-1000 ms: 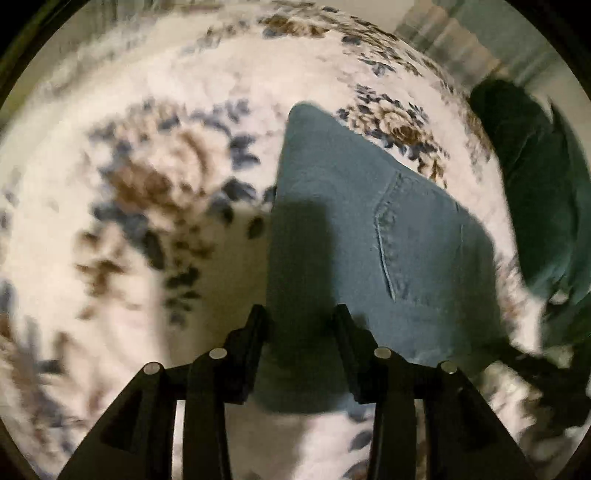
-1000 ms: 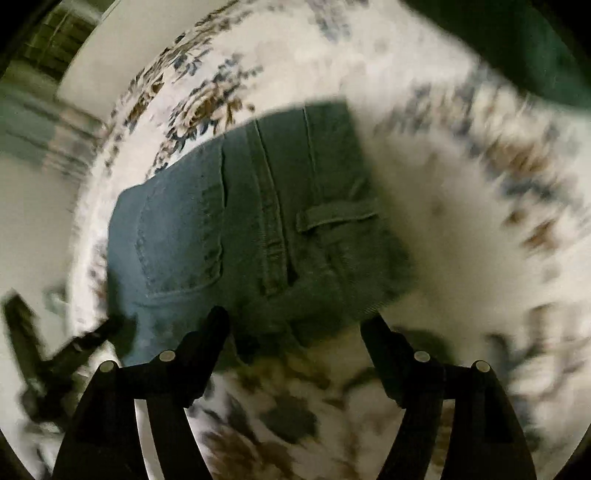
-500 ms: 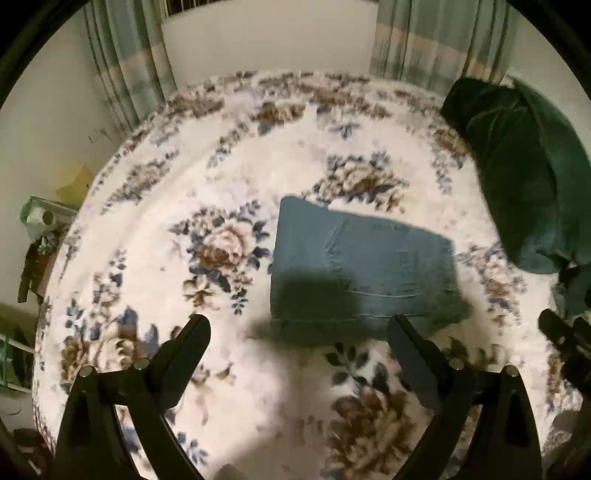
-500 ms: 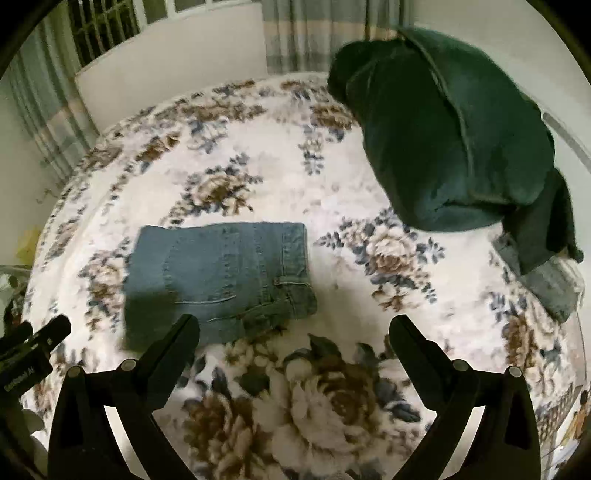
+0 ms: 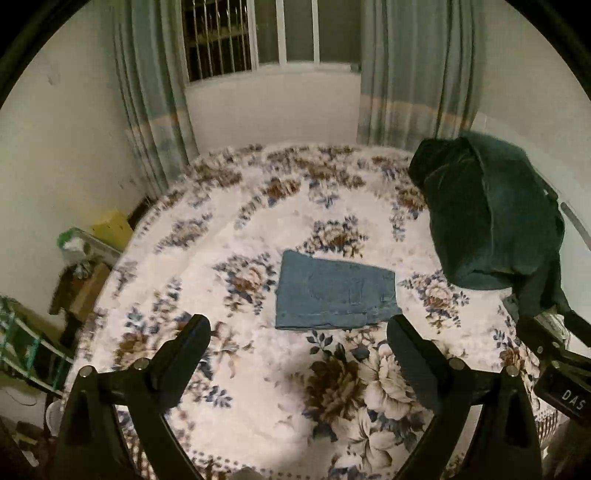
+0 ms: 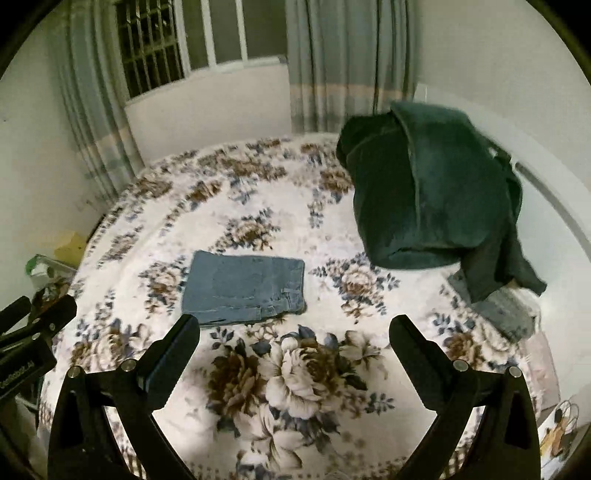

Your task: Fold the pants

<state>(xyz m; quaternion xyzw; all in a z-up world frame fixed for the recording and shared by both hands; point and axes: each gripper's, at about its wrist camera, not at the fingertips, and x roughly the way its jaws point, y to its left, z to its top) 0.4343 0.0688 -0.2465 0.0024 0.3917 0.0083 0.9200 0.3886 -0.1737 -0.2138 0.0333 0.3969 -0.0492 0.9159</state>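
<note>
The blue jeans (image 5: 334,295) are lying folded up into a neat, flat rectangle near the middle of the bed, on a white blanket (image 5: 258,391) with big brown and blue flowers. Nothing is touching them. The left gripper (image 5: 297,332) is hanging in the air above the near part of the bed, with its two black fingers (image 5: 184,350) spread wide apart and holding nothing. The right gripper (image 6: 295,332) is doing the same thing, with its fingers (image 6: 417,350) wide apart and nothing between them. From the right camera, the jeans (image 6: 245,288) are sitting a little to the left, just past the left finger tip. A big dark green blanket (image 5: 487,218) is bunched up in a heap on the far right side of the bed, well apart from the jeans. Grey-green curtains (image 6: 343,62) are hanging on both sides of a window (image 5: 255,33) with bars behind the bed. A yellow box (image 5: 110,225) is sitting low beside the bed on the left.
</note>
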